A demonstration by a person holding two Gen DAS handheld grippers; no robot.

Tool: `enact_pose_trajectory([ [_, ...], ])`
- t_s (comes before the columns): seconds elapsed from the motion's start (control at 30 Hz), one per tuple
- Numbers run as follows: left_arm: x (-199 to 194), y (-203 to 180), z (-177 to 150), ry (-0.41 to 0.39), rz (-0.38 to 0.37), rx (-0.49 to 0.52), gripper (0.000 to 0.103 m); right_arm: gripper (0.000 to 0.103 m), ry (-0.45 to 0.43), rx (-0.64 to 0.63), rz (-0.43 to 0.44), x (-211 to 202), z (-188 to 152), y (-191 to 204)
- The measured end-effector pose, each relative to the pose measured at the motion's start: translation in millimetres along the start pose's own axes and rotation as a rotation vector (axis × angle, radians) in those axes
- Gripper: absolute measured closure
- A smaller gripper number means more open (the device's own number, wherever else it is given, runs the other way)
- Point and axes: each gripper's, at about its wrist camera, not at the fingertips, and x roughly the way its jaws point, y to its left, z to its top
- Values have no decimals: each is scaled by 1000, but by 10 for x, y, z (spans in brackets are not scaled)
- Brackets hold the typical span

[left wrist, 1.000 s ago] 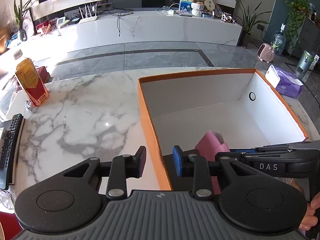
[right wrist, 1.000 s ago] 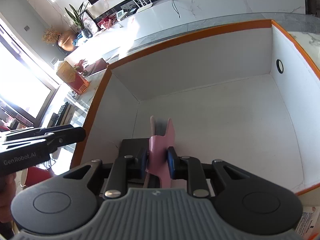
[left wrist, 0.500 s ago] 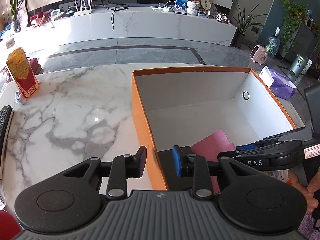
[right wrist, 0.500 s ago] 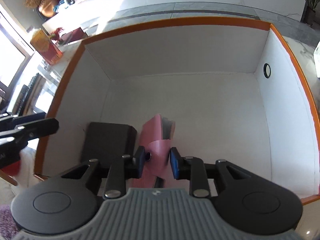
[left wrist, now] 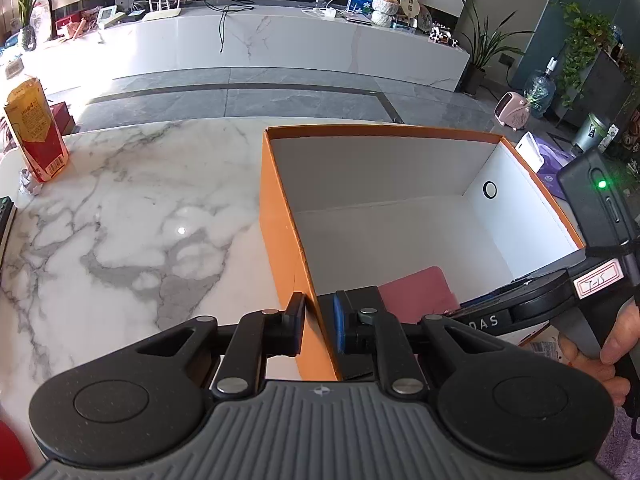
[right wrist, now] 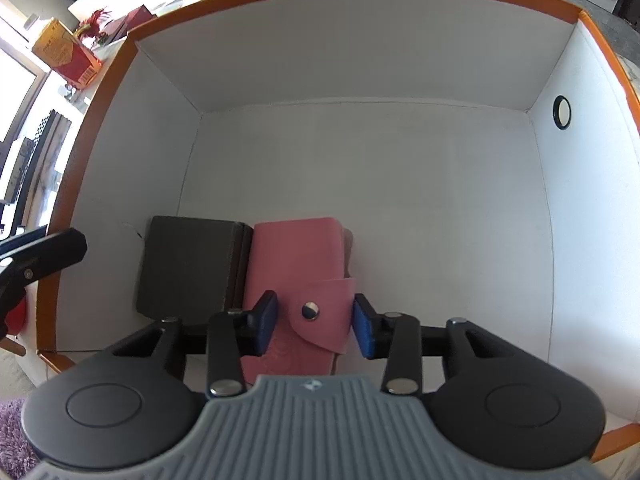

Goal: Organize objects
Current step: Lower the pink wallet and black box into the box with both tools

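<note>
An orange box with a white inside stands on the marble table. A pink wallet with a snap flap lies flat on the box floor beside a black wallet; the pink one also shows in the left wrist view. My right gripper is open, its fingers either side of the pink wallet's flap and just above it. My left gripper straddles the box's left wall, fingers a little apart, not clamping it.
A red and yellow snack bag stands at the table's far left, with a crumpled wrapper by it. A purple tissue pack lies beyond the box's right side. A remote's edge shows at the left.
My right gripper opened and let go of the pink wallet, which now lies flat beside the black one. The left gripper stayed at the box's left wall.
</note>
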Motion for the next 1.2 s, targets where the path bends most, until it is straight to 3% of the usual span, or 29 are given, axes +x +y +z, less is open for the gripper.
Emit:
enact_pose_trajectory([
  [0.03, -5, 6, 2, 0, -2, -1, 85, 45, 29, -8, -14, 41, 5, 14],
  [0.13, -21, 23, 2, -5, -12, -11, 85, 45, 28, -44, -46, 0, 28, 68],
  [0.27, -27, 46, 27, -16, -21, -18, 87, 48, -59, -63, -37, -216, 105, 148],
  [0.3, -26, 45, 33, -15, -20, -19, 87, 53, -88, -65, -28, -251, 134, 175],
  [0.37, -19, 43, 35, -15, -19, -17, 89, 74, -126, -79, 16, -263, 211, 248],
  [0.47, -21, 53, 29, -16, -22, -18, 91, 85, -143, -68, 63, -197, 348, 395],
  [0.67, -16, 72, 28, -17, -29, -14, 91, 86, -122, -35, 91, 33, 492, 599],
  [0.97, -12, 79, 20, -20, -30, -15, 91, 90, 6, -72, 103, 348, 423, 760],
  [1.13, -19, 70, 16, -23, -23, -20, 91, 89, -40, -82, 116, 277, 406, 782],
  [1.2, -22, 62, 13, -24, -19, -17, 91, 88, -84, -91, 77, 183, 421, 757],
])
